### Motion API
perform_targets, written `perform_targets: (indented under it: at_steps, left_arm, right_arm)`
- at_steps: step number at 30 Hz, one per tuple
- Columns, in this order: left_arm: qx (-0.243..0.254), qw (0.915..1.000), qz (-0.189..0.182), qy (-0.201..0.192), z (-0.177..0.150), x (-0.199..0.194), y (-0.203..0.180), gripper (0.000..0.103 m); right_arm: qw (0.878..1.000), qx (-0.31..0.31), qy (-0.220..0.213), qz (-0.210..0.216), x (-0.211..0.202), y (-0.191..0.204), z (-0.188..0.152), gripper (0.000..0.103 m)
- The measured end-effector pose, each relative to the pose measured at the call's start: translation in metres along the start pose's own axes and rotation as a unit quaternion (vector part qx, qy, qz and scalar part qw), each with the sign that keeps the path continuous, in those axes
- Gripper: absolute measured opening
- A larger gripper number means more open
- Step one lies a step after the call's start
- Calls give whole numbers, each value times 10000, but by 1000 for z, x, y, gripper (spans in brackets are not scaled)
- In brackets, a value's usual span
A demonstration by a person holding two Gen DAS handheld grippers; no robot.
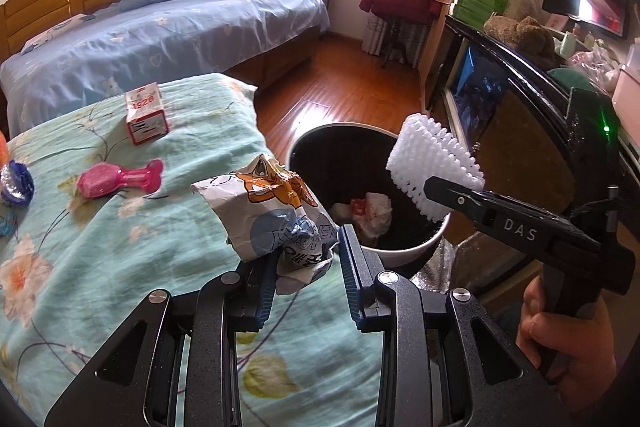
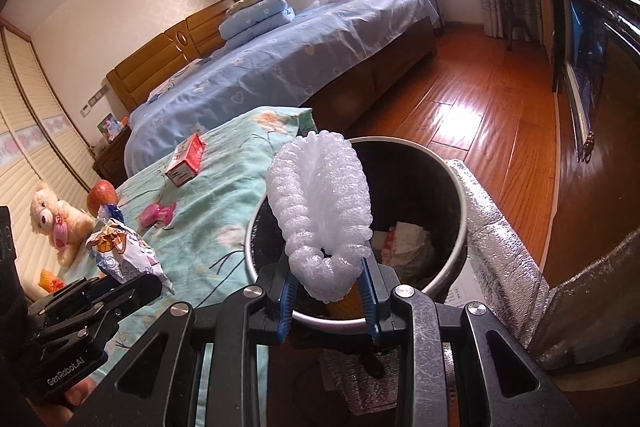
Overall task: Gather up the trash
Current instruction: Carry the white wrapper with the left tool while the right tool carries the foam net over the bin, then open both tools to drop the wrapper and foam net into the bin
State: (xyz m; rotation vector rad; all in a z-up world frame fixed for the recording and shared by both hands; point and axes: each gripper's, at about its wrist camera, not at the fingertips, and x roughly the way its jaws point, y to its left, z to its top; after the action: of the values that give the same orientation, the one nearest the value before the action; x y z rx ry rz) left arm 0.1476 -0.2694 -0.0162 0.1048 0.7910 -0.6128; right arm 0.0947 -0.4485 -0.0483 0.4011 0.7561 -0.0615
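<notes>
L gripper (image 1: 306, 247) is clenching a crumpled cartoon wrapper (image 1: 272, 203) over the floral bed cover (image 1: 120, 251), near its edge beside the black bin (image 1: 400, 251). R gripper (image 2: 328, 291) is gripping a white foam fruit net (image 2: 320, 203), holding it above the bin's rim; some paper trash (image 2: 404, 239) is lying inside the bin already. A red-and-white carton (image 1: 146, 117) and a pink toy (image 1: 120, 179) are lying further in on the cover, well apart from both claws.

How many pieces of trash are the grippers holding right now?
2. A crumpled wrapper is in the left gripper, above the bed cover; a white foam net is in the right gripper, over the bin.
</notes>
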Motion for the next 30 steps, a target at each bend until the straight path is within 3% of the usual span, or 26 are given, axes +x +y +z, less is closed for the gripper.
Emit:
perform_targets:
  at_steps: [30]
  left_arm:
    - [340, 9991, -80, 234, 25, 49, -36, 28]
  right_arm:
    - [9998, 150, 76, -125, 18, -35, 24, 29]
